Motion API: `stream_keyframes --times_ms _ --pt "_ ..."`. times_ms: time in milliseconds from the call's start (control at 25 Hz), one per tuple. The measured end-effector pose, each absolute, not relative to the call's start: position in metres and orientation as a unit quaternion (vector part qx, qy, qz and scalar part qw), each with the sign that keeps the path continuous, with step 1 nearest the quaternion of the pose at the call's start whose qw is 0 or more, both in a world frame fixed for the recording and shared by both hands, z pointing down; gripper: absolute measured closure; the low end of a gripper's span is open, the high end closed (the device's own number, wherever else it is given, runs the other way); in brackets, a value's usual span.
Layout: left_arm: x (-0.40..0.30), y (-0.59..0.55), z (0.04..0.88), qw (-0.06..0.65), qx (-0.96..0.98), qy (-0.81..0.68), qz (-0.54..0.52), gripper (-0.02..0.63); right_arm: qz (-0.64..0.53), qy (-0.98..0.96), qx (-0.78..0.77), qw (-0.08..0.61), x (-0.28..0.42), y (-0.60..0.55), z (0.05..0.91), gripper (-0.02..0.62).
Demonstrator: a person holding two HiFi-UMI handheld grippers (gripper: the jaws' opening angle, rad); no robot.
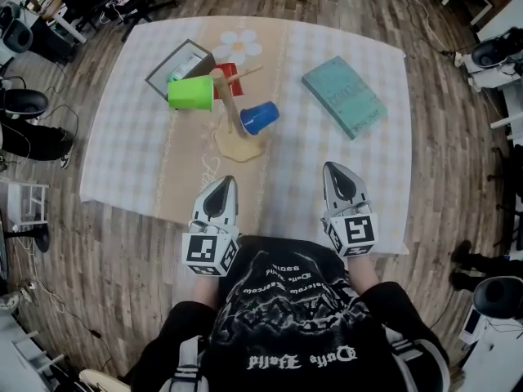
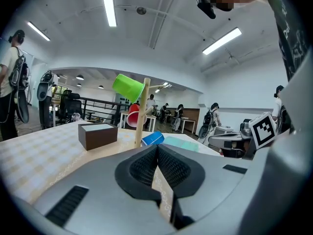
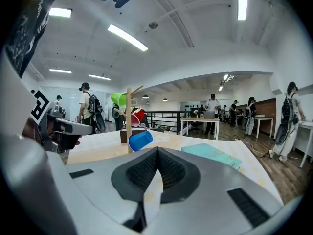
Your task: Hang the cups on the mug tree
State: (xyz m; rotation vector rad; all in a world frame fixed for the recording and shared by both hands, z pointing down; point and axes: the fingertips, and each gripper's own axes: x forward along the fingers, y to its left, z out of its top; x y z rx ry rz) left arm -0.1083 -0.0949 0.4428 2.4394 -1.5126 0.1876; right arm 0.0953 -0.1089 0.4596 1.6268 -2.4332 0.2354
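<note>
- Black T-shirt with white gothic lettering (image 1: 294,300) fills the bottom of the head view, nearest of all. The lettering shows upside down and I cannot read it with any certainty.
- Just past it, the left gripper (image 1: 221,190) hovers at 7 o'clock over the near table edge and the right gripper (image 1: 337,174) at 5 o'clock. Each has its ribbed pads pressed together and nothing between them.
- At 12 o'clock from the grippers, well apart from both, the wooden mug tree (image 1: 233,113) stands on the pale checked tablecloth (image 1: 122,137).
- All three cups sit on its pegs. The green plastic cup (image 1: 190,93) is at the tree's 9 o'clock and the red plastic cup (image 1: 229,76) at 12 o'clock. The blue plastic cup (image 1: 259,118) is at 3 o'clock, lower, close to the round base.
- As I judge it, the hanging is finished and no loose cup lies on the cloth.
- The sound course is to hold both grippers low and back, closed, clear of the pegs.
- If a check is wanted, look at the blue cup first. It hangs lowest, on the side nearest the right gripper, so a careless reach there could tip the tree.
- A dark brown rectangular box (image 1: 180,68) lies at the tree's 10 o'clock, a white flower-shaped mat (image 1: 241,46) at 12 o'clock and a teal book (image 1: 345,96) at 2 o'clock.
- No title or label on any of these can be read.
- Black-and-white square markers on the grippers' cubes are patterns, not words.
</note>
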Motion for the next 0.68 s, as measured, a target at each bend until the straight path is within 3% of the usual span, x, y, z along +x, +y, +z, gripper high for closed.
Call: stream_keyframes --times_ms 680 --pt "-0.1017 -0.0962 0.4389 0.117 0.850 -0.508 0.076 0.586 0.069 -0.821 0.556 0.108 0.0950 -0.1112 0.4593 0.588"
